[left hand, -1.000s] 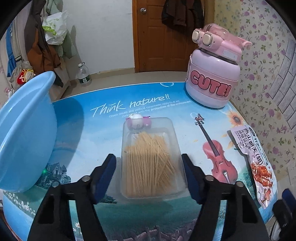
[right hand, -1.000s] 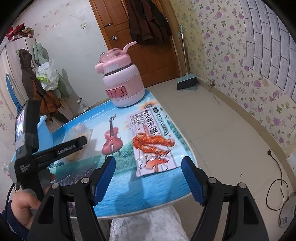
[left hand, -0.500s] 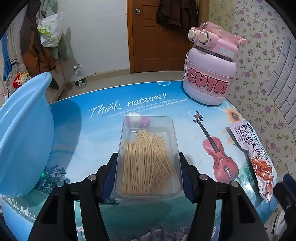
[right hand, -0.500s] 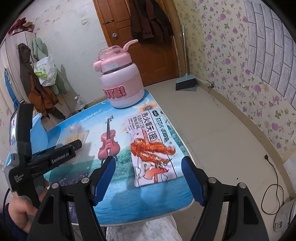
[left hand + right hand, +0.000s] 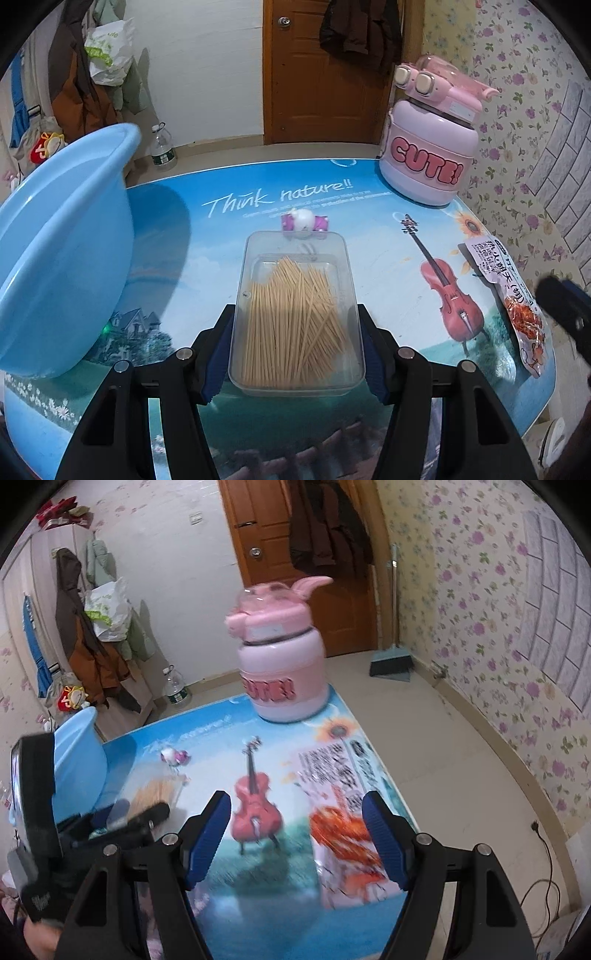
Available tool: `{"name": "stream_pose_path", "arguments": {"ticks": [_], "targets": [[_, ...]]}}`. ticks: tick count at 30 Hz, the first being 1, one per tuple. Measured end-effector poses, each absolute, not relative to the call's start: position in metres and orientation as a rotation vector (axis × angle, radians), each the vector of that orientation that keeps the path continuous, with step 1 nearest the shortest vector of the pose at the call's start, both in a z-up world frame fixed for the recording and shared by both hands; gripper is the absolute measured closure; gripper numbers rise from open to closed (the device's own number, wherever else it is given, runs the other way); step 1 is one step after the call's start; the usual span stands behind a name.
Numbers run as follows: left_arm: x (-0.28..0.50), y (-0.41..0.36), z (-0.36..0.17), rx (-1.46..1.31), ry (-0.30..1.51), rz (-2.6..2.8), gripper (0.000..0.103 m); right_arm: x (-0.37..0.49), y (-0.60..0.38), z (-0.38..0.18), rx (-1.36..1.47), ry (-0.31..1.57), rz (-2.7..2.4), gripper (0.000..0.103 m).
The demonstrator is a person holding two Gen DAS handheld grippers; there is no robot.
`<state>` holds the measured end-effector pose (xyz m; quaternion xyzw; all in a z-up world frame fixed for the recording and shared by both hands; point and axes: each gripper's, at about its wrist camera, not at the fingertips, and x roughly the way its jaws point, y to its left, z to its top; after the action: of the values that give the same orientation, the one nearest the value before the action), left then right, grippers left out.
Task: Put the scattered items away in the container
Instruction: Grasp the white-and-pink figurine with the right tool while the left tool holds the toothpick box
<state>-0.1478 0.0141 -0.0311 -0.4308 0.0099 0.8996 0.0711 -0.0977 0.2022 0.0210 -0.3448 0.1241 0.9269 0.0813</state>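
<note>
Left tongs (image 5: 295, 354) clamped on toothpick box (image 5: 295, 306), near-centre of desk (image 5: 177, 236); blue basin (image 5: 62, 251) left. Right tongs (image 5: 295, 834) wide, over blurred, probably snack packet (image 5: 343, 819).

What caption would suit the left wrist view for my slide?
Left gripper shut on a clear toothpick box, blue basin beside it on the table.

Left gripper (image 5: 296, 350) fingers seemingly clamped on something, right gripper (image 5: 296, 834) fingers spread wide, empty.
</note>
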Motion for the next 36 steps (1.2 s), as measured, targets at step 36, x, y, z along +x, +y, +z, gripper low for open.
{"name": "stream_pose_path", "arguments": {"ticks": [36], "targets": [[-0.128,-0.042,-0.031,-1.255,-0.087,2.721,0.045,-0.267,0.097,-0.02,-1.513,0.171,2.879,0.053]]}}
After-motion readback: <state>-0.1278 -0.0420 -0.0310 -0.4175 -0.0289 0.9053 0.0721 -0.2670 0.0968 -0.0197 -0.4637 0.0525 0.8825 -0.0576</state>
